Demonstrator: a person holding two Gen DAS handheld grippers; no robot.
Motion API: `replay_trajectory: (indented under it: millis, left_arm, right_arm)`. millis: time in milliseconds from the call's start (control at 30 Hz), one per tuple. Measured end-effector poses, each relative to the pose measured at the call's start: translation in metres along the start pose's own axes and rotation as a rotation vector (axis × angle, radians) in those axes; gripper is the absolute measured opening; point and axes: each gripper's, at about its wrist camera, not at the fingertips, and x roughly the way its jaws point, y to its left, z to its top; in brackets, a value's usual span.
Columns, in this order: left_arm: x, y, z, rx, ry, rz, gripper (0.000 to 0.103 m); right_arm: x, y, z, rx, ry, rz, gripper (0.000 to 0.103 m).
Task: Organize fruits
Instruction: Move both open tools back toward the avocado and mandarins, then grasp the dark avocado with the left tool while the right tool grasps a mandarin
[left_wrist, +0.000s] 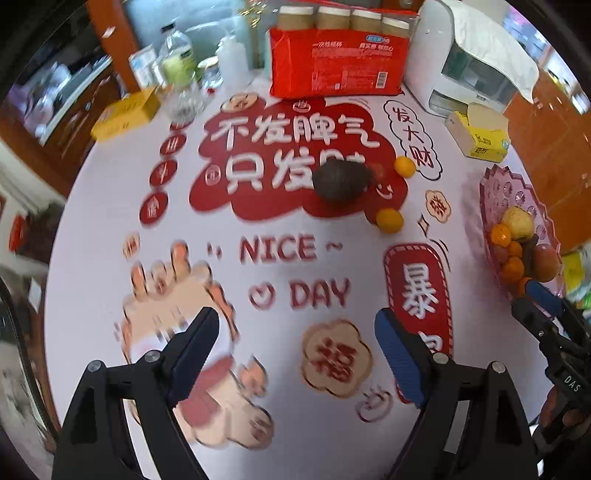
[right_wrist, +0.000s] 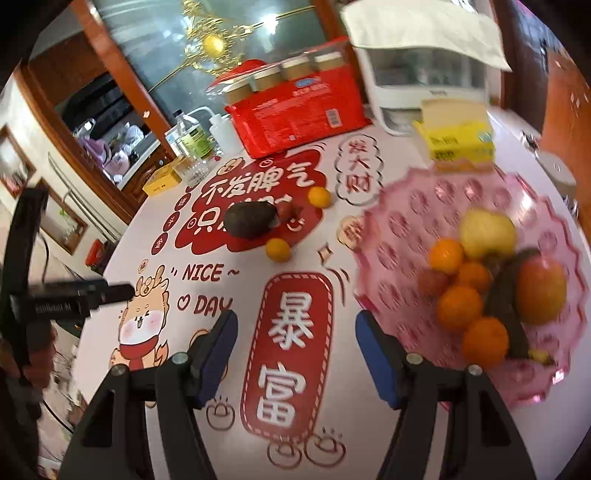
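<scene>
A dark avocado (left_wrist: 341, 180) (right_wrist: 250, 219) lies on the printed tablecloth, with two small oranges (left_wrist: 389, 220) (left_wrist: 404, 166) and a small red fruit (right_wrist: 287, 211) beside it. A pink plastic fruit plate (right_wrist: 406, 206) (left_wrist: 496, 192) at the right holds several oranges (right_wrist: 460, 308), a yellow apple (right_wrist: 487, 232), a red apple (right_wrist: 541, 291) and a dark banana. My left gripper (left_wrist: 295, 345) is open and empty, well short of the avocado. My right gripper (right_wrist: 295, 354) is open and empty, just left of the plate; it also shows in the left wrist view (left_wrist: 543, 295).
At the table's far side stand a red pack of paper cups (left_wrist: 338, 61), a white appliance (left_wrist: 461, 62), a yellow tissue box (left_wrist: 480, 136), another yellow box (left_wrist: 125, 112) and bottles (left_wrist: 181, 62). The left gripper shows at the left edge of the right wrist view (right_wrist: 110, 291).
</scene>
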Motion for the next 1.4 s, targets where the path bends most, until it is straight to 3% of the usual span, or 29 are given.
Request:
replay_trajectory:
  millis: [467, 767, 1100, 1300, 1400]
  left_arm:
    - [0.036, -0.005, 0.087, 0.296, -0.01, -0.039, 0.088]
    - [0.068, -0.025, 0.132, 0.401, -0.021, -0.083, 0.088]
    - [0.131, -0.042, 0.141, 0.429, 0.073, -0.135, 0.088]
    - [0.159, -0.046, 0.141, 0.44, 0.086, -0.153, 0.087]
    - [0.168, -0.047, 0.142, 0.443, 0.084, -0.173, 0.087]
  right_arm:
    - [0.068, 0.054, 0.039, -0.193, -0.043, -0.125, 0.067]
    - [0.105, 0.07, 0.039, -0.247, -0.046, -0.17, 0.067]
    - [0.145, 0.073, 0.035, -0.307, -0.036, -0.216, 0.067]
    - [0.163, 0.066, 0.033, -0.305, -0.025, -0.238, 0.066]
    - [0.172, 0.064, 0.033, -0.318, -0.013, -0.234, 0.056]
